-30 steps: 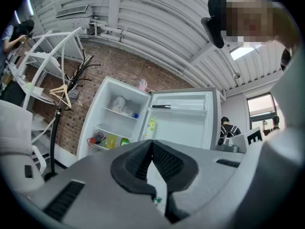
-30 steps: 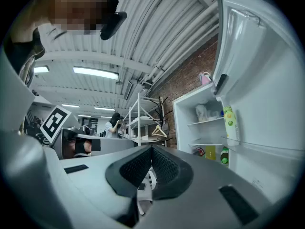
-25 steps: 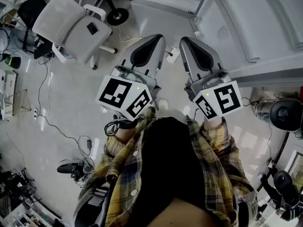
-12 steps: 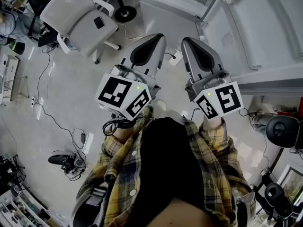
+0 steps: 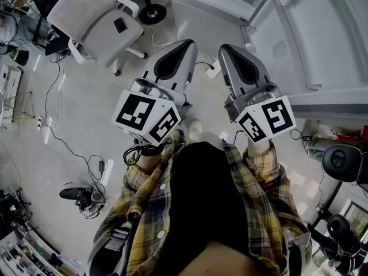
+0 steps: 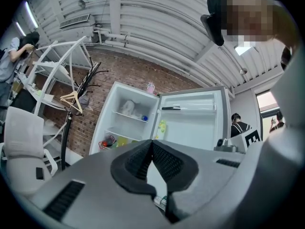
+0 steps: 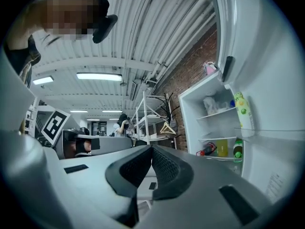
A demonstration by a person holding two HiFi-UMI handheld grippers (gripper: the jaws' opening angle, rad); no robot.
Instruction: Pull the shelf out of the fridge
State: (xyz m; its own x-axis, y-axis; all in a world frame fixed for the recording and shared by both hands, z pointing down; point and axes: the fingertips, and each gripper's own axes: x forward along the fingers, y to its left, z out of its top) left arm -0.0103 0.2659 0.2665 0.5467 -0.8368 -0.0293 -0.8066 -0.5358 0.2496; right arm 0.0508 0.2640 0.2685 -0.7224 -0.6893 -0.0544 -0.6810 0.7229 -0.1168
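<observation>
The white fridge [image 6: 127, 122] stands open some way ahead, its door [image 6: 193, 123] swung to the right. Inside, an upper shelf [image 6: 131, 118] carries pale items and a lower shelf [image 6: 116, 136] holds bottles and a red thing. In the right gripper view the same fridge [image 7: 215, 123] is at the right, with its shelves [image 7: 218, 112] edge-on. My left gripper [image 5: 185, 45] and right gripper [image 5: 225, 49] are held side by side in front of the person's chest, pointing toward the fridge and well short of it. Both are shut with nothing between the pads.
A white office chair [image 5: 92, 22] stands on the floor to the left, beside a coat stand base [image 5: 152, 15]. Cables [image 5: 69, 148] trail over the floor at left. A white rack [image 6: 57, 66] with a hanger is left of the fridge. Other people are in the room.
Both grippers stay shut and side by side, with the left one shifted slightly left. The floor scene has slid a little in the head view as the person moved.
</observation>
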